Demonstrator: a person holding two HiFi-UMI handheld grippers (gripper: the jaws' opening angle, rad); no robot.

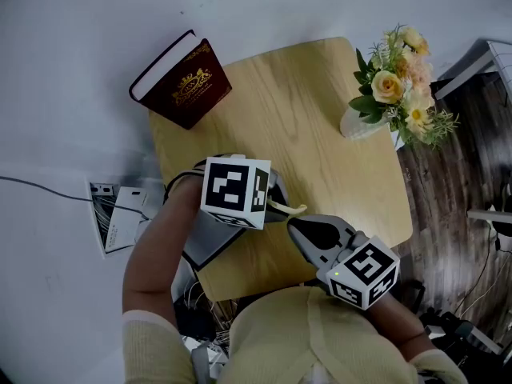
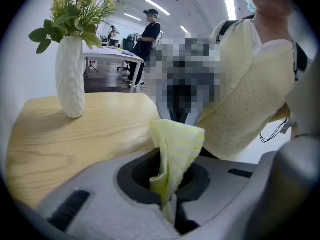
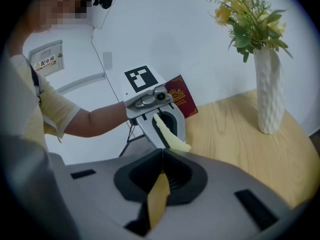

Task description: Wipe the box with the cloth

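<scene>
Left gripper (image 2: 172,156): fingers closed on a pale yellow cloth (image 2: 177,139), which bunches up out of the tips. Right gripper (image 3: 162,159): fingers closed too, w/ a darker yellow strip pinched between them (looks like the same cloth's other end). The two sets of tips nearly meet over the near edge of the wooden desk (image 1: 320,166), and I hold the cloth between them, off the surface.

The box (image 1: 186,82) is dark red w/ a gold crest on top. It sits at the desk's far left corner, partly past the edge, well apart from both grippers and the cloth. I can't make out any wording on it.

A white vase (image 1: 360,125) of yellow flowers (image 1: 400,86) stands at the far right. A wall label (image 3: 46,61) is too small to read.
</scene>
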